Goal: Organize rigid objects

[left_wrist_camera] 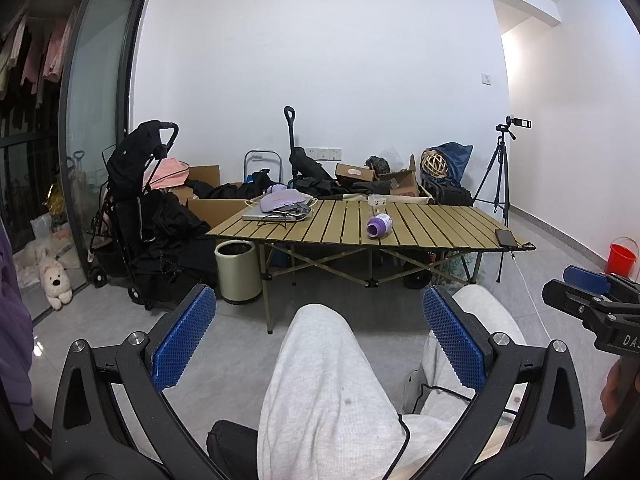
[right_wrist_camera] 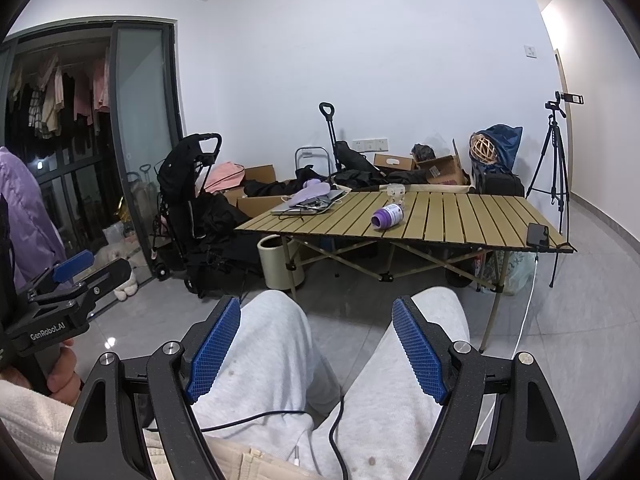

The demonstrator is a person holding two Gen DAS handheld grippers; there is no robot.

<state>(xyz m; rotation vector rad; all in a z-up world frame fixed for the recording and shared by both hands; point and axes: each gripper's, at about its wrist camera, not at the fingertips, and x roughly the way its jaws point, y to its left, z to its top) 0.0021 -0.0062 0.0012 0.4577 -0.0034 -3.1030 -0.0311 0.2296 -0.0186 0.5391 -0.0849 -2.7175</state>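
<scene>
A purple and white bottle (left_wrist_camera: 379, 225) lies on its side on the slatted folding table (left_wrist_camera: 440, 228), with a small clear glass item (left_wrist_camera: 377, 201) behind it. Both show in the right wrist view too: the bottle (right_wrist_camera: 387, 216), the glass item (right_wrist_camera: 396, 192), the table (right_wrist_camera: 460, 220). My left gripper (left_wrist_camera: 318, 308) is open and empty, held low over the person's grey-trousered knees, far from the table. My right gripper (right_wrist_camera: 316, 320) is open and empty, also over the knees. Each gripper shows at the edge of the other's view: the right one (left_wrist_camera: 592, 296), the left one (right_wrist_camera: 76, 276).
A laptop with a lilac pouch and cables (left_wrist_camera: 280, 210) lies at the table's far left; a black phone (left_wrist_camera: 506, 237) sits at its right edge. A cream bin (left_wrist_camera: 238, 272), a black stroller (left_wrist_camera: 136, 208), boxes, a tripod (left_wrist_camera: 498, 176) and a red bucket (left_wrist_camera: 621, 258) stand around.
</scene>
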